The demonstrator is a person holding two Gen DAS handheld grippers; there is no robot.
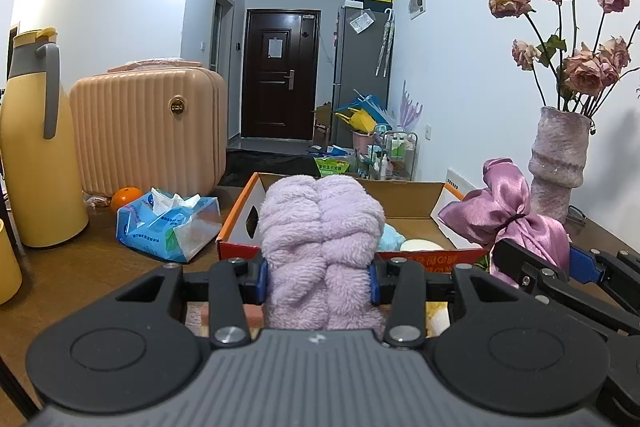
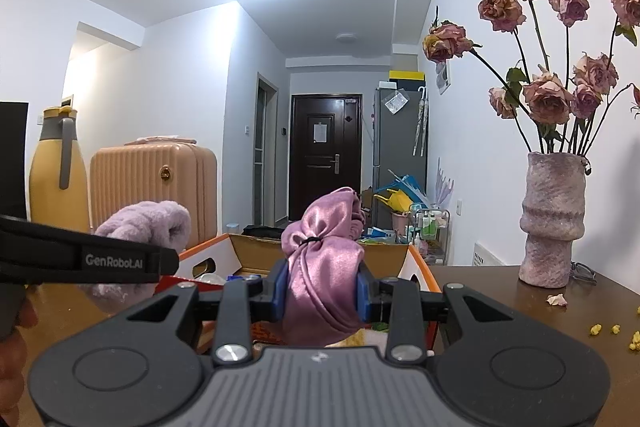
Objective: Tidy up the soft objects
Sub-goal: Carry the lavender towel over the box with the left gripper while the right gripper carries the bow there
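Observation:
My left gripper (image 1: 318,283) is shut on a fluffy lilac towel roll (image 1: 320,227), holding it just in front of an open cardboard box (image 1: 408,201) with an orange rim. Inside the box lie a light blue soft thing (image 1: 392,237) and a pale round one (image 1: 420,246). My right gripper (image 2: 322,297) is shut on a shiny purple satin bundle (image 2: 320,263) tied with a black band, also held before the box (image 2: 256,253). That bundle (image 1: 508,219) appears at the right of the left wrist view, and the lilac towel (image 2: 148,223) at the left of the right wrist view.
On the brown table stand a yellow thermos jug (image 1: 36,147), a pink ribbed case (image 1: 148,127), an orange (image 1: 125,197) and a blue tissue pack (image 1: 168,227) at the left. A purple vase of dried roses (image 2: 554,219) stands right, with fallen petals (image 2: 557,299) near it.

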